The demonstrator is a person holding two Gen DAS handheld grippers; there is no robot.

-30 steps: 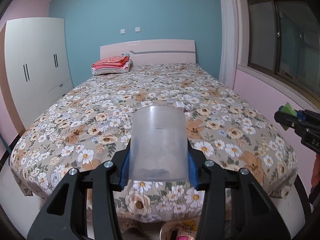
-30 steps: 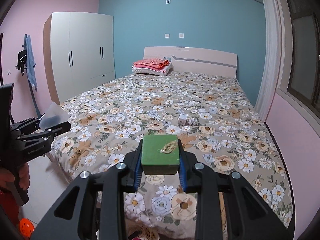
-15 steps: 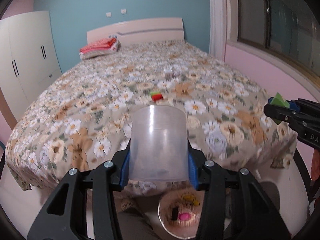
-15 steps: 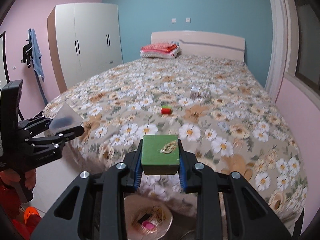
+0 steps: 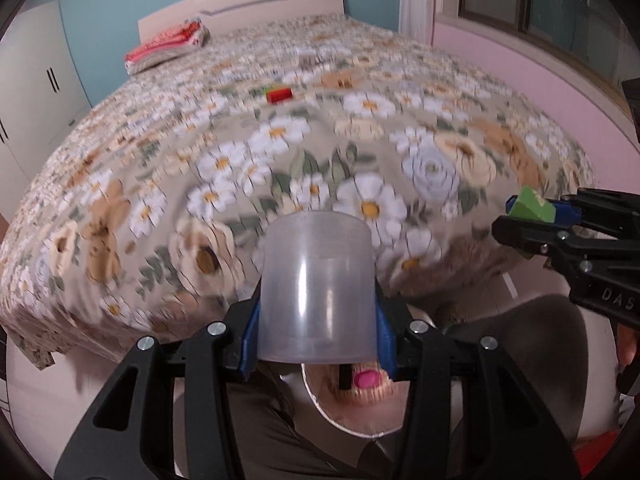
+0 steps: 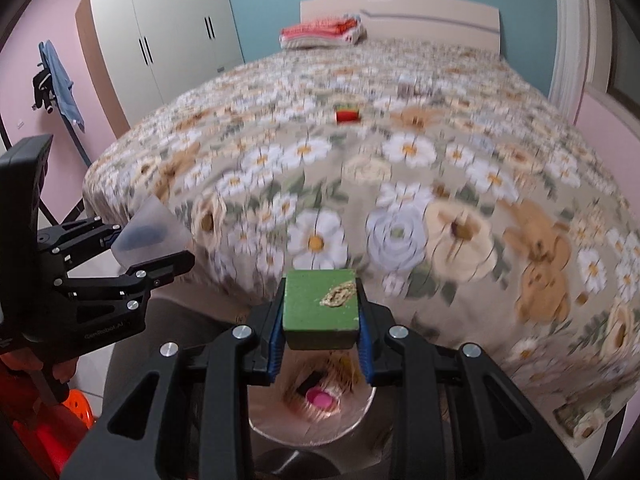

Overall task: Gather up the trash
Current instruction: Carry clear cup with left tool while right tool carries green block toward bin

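My left gripper (image 5: 318, 312) is shut on a translucent plastic cup (image 5: 318, 280), held mouth away from me above a round bin (image 5: 340, 412) on the floor at the foot of the bed. My right gripper (image 6: 320, 312) is shut on a green block (image 6: 320, 304) with a scuffed patch, just over the same bin (image 6: 276, 420), which holds a pink cap and other scraps. In the left wrist view, the right gripper (image 5: 520, 216) with the block shows at the right edge. The cup (image 6: 150, 232) appears at the left of the right wrist view. A small red item (image 5: 278, 94) and a small white box (image 5: 306, 56) lie on the bed.
The floral bedspread (image 6: 440, 184) fills most of both views, with folded red cloth (image 6: 320, 32) by the headboard. A white wardrobe (image 6: 160, 36) stands at the left, and an orange stool (image 6: 76, 404) sits at the lower left. A pink wall and window run along the right.
Both grippers have dropped toward the floor and tipped downward with their loads. The bin has come into view beneath them, and the bed now looms closer.
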